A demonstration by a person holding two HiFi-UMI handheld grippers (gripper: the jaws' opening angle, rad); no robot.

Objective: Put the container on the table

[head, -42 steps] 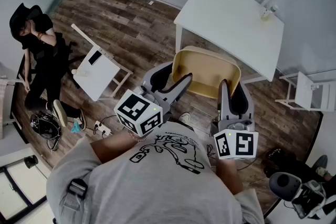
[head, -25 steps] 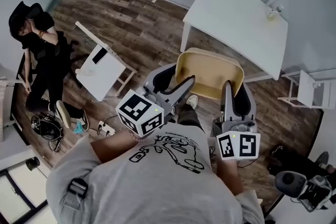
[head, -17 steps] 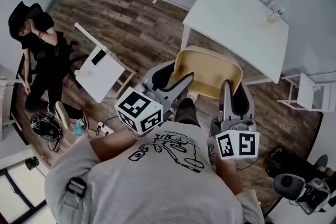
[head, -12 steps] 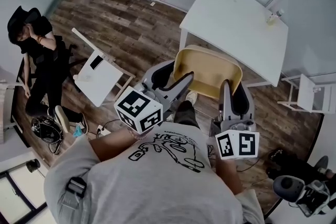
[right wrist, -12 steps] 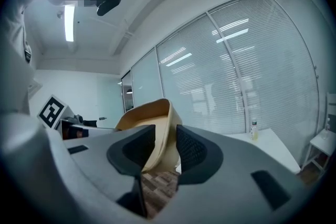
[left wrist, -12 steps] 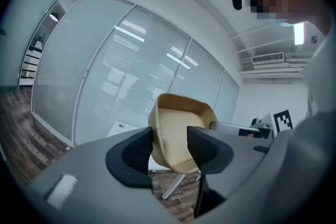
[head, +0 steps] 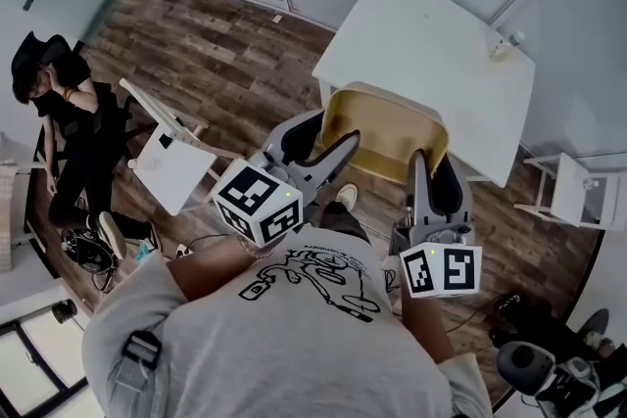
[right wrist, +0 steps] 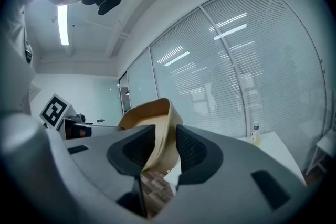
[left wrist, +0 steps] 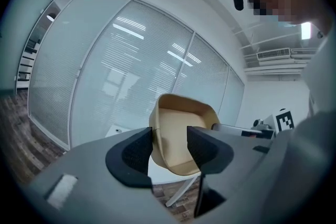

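Carrying tan container [head: 387,137] aloft at white table's [head: 431,54] near edge, apparently not yet resting on it. Gripped on one wall by left gripper [left wrist: 169,147] jaws, on the opposite wall by right gripper [right wrist: 165,149] jaws. Left to do: lower onto table, release.

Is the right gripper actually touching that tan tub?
Touching. The right gripper view shows the wall of the tub pinched between the jaws of the right gripper.

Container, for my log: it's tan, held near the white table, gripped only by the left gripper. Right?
No: both grip it. The right gripper view shows the right gripper shut on the container rim too, opposite the left gripper.
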